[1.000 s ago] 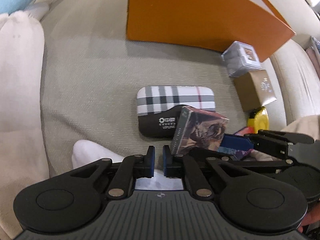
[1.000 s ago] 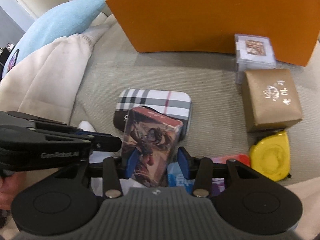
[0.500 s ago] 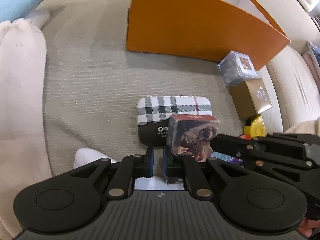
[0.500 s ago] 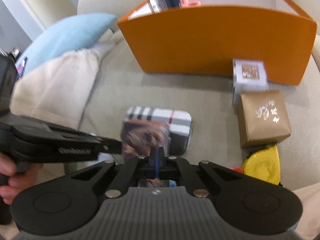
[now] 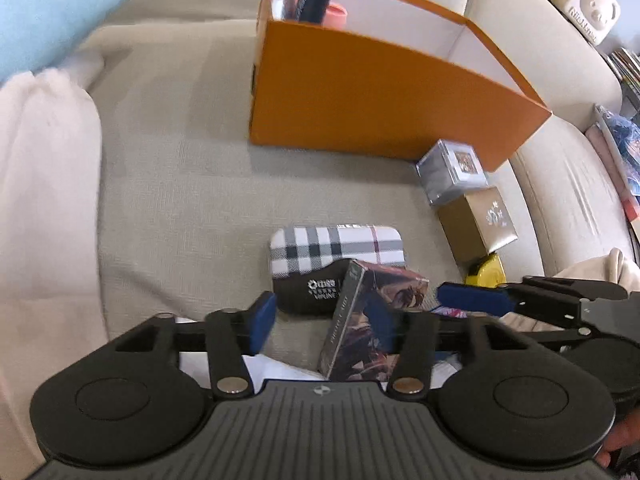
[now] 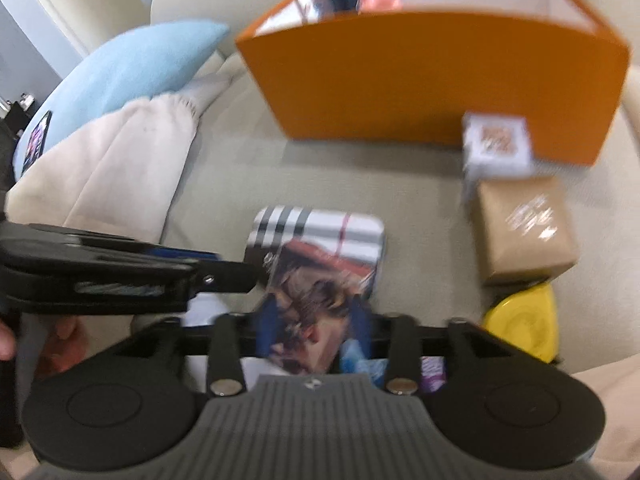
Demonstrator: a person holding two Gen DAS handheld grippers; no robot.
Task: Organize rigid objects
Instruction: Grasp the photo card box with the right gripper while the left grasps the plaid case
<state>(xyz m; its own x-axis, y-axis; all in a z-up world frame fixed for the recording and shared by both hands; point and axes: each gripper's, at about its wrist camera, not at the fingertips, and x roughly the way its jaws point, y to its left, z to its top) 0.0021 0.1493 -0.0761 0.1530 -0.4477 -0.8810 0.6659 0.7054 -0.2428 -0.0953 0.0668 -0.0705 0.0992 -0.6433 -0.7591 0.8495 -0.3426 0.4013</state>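
An illustrated card box (image 6: pixel 308 312) stands tilted between the blue pads of my right gripper (image 6: pixel 314 318). Its jaws are opening, and both pads touch the box's sides. In the left wrist view the same box (image 5: pixel 368 320) sits inside my left gripper (image 5: pixel 326 316), close to the right finger. The left jaws are opening too; the left pad (image 5: pixel 262 322) stands well clear of the box. One blue finger (image 5: pixel 472 300) of the right gripper reaches in from the right. Behind lies a plaid case (image 5: pixel 336 246) on the sofa seat.
A tall orange box (image 5: pixel 360 92) holding several items stands at the back. To the right sit a clear cube box (image 5: pixel 452 172), a gold-brown box (image 5: pixel 476 224) and a yellow tape measure (image 5: pixel 486 272). A cream blanket (image 5: pixel 44 200) and blue pillow (image 5: pixel 48 20) lie left.
Half a second ago both grippers showed their pads together; now both stand apart, the right around the card box. Both views have risen, showing the orange box's inside.
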